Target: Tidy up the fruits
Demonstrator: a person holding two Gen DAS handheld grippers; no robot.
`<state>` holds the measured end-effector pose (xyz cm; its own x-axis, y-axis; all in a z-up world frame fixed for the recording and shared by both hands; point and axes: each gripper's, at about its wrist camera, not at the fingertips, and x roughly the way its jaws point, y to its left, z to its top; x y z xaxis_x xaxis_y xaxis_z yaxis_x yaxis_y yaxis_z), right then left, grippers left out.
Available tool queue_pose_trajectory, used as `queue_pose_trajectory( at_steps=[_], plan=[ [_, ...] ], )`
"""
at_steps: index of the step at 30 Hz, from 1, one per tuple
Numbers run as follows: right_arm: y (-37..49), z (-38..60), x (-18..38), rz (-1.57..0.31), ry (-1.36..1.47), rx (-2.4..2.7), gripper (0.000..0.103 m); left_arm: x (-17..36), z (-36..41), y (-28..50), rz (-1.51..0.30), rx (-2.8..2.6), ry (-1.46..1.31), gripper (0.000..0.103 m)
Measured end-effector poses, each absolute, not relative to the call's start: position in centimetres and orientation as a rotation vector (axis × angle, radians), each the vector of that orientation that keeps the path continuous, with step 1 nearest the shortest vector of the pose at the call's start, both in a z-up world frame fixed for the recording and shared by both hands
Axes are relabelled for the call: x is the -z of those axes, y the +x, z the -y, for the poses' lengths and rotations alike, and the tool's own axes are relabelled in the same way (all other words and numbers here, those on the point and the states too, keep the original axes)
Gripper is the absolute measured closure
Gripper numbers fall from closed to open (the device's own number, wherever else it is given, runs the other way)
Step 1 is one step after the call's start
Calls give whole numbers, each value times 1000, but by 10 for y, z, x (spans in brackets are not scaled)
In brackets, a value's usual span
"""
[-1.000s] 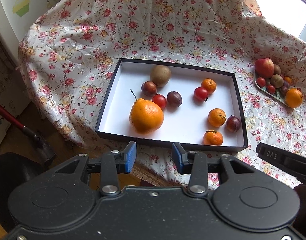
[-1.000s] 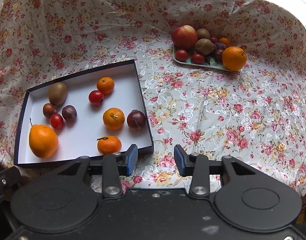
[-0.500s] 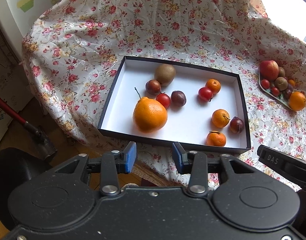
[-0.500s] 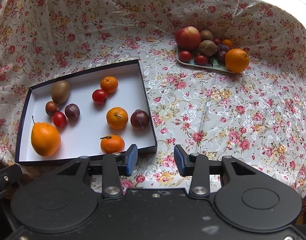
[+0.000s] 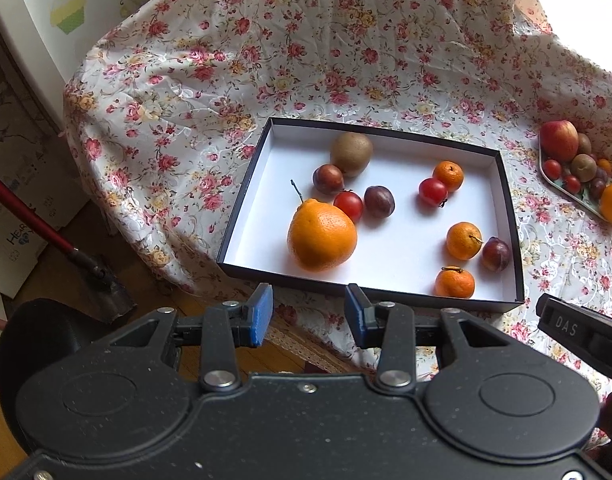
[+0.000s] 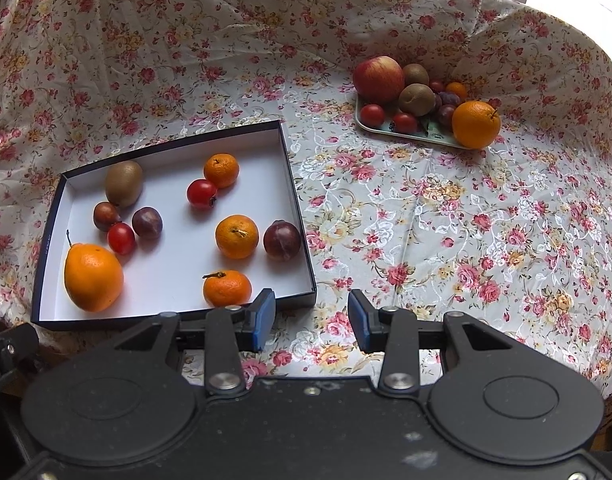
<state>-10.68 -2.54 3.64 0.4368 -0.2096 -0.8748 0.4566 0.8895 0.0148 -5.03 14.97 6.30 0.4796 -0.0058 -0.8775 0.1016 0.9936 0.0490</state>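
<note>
A black box with a white inside (image 5: pixel 389 134) (image 6: pixel 298 204) lies on the flowered cloth. It holds a big orange (image 5: pixel 321 236) (image 6: pixel 93 276), a kiwi (image 5: pixel 351 153) (image 6: pixel 123 183), several mandarins, plums and tomatoes. A small tray (image 6: pixel 405 133) (image 5: pixel 561 188) at the far right carries an apple (image 6: pixel 377 79), kiwis, tomatoes, plums and an orange (image 6: pixel 475 124). My left gripper (image 5: pixel 308 316) hangs open and empty before the box's near wall. My right gripper (image 6: pixel 310 320) is open and empty over the cloth, by the box's near right corner.
The flowered cloth (image 6: pixel 465 220) covers the table and rises at the back. Left of the table edge are wooden floor, a red-handled tool (image 5: pixel 46 232) and cardboard boxes (image 5: pixel 10 152). The other gripper's black body (image 5: pixel 577 328) shows at the left view's right edge.
Both grippers have drawn back and shifted a little, so the box and tray sit farther right and lower in view. No fruit has moved; both grippers stay open.
</note>
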Motion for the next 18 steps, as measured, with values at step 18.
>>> queue_pose_trajectory(
  at_steps=[18],
  plan=[
    [-106,24,-34,-1055,260,415,61,-63,-150,-50,-1068,69,100,54]
  ],
)
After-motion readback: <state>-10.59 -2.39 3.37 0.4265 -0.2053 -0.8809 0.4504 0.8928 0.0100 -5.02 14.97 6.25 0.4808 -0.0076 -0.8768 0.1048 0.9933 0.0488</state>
